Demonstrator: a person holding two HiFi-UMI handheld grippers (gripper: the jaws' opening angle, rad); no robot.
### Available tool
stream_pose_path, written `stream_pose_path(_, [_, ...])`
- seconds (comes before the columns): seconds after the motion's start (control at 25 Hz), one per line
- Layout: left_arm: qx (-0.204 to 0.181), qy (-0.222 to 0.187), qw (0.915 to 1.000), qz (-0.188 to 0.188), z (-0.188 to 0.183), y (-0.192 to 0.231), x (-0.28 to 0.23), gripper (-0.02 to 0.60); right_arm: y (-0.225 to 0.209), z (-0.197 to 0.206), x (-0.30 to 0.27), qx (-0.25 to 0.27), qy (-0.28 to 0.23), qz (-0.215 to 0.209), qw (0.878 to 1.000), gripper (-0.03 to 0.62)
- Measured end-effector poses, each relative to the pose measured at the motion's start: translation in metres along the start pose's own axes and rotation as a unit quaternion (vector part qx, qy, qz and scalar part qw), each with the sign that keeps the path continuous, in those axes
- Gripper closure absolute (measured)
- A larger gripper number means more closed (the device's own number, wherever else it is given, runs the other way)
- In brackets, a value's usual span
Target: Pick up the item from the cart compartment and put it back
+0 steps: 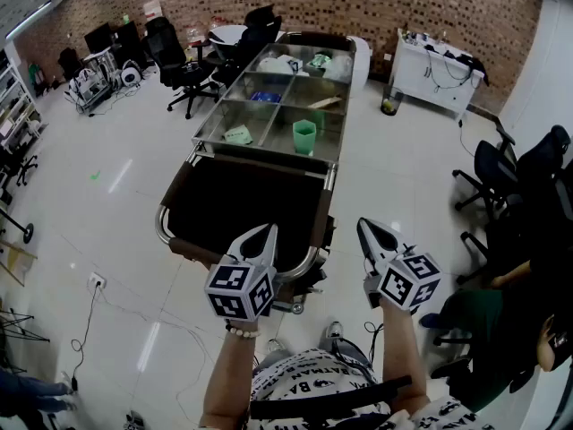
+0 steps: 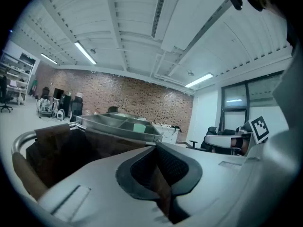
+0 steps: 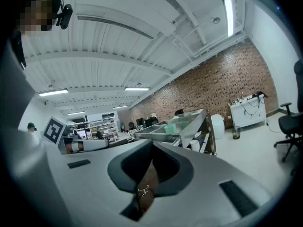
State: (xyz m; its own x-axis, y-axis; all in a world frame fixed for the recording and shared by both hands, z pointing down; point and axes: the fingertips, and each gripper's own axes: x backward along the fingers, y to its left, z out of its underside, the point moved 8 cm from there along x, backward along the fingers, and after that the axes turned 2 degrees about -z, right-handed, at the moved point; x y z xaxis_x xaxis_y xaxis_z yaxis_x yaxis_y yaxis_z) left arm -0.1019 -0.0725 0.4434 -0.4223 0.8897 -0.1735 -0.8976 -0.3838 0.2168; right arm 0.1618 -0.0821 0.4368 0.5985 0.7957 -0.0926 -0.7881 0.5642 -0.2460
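The steel cart (image 1: 333, 147) stands ahead of me, its top divided into several compartments. In the near row are a green cup (image 1: 304, 136) and a pale green packet (image 1: 237, 135); a blue item (image 1: 265, 98) and a wooden piece (image 1: 324, 103) lie further back. A dark brown bin (image 1: 242, 206) hangs on the cart's near end. My left gripper (image 1: 265, 233) and right gripper (image 1: 363, 228) hover side by side in front of that bin, both shut and empty. The left gripper (image 2: 156, 147) faces the cart (image 2: 118, 124) almost level. So does the right gripper (image 3: 152, 144), with the cup (image 3: 173, 126) visible beyond it.
Black office chairs (image 1: 188, 74) stand left of the cart, with more chairs (image 1: 510, 173) on the right. A white table (image 1: 439, 74) is by the brick wall. A seated person's legs (image 1: 483, 325) are close on my right. A cable (image 1: 116, 307) runs over the floor at left.
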Motion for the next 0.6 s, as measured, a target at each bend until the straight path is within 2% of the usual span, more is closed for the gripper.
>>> stream_pose_path(0.28, [-0.008, 0.003, 1.0000, -0.003, -0.024, 0.004, -0.017, 0.581, -0.020, -0.025, -0.027, 0.024, 0.011, -0.012, 1.000, 0.576])
stream_pose_path(0.36, [-0.008, 0.005, 0.9999, -0.005, -0.031, 0.007, -0.025, 0.581, -0.028, -0.034, -0.042, 0.034, 0.022, -0.024, 0.999, 0.537])
stream_pose_path(0.44, [-0.002, 0.011, 0.9999, -0.008, -0.038, 0.010, -0.033, 0.581, -0.032, -0.043, -0.059, 0.055, 0.038, -0.038, 0.997, 0.450])
stream_pose_path(0.56, [0.016, 0.009, 0.9997, -0.014, -0.051, 0.016, -0.045, 0.581, -0.039, -0.059, -0.086, 0.085, 0.056, -0.057, 0.993, 0.430])
stream_pose_path(0.6, [0.019, 0.007, 0.9996, -0.017, -0.055, 0.019, -0.050, 0.581, -0.042, -0.064, -0.095, 0.092, 0.062, -0.062, 0.992, 0.357])
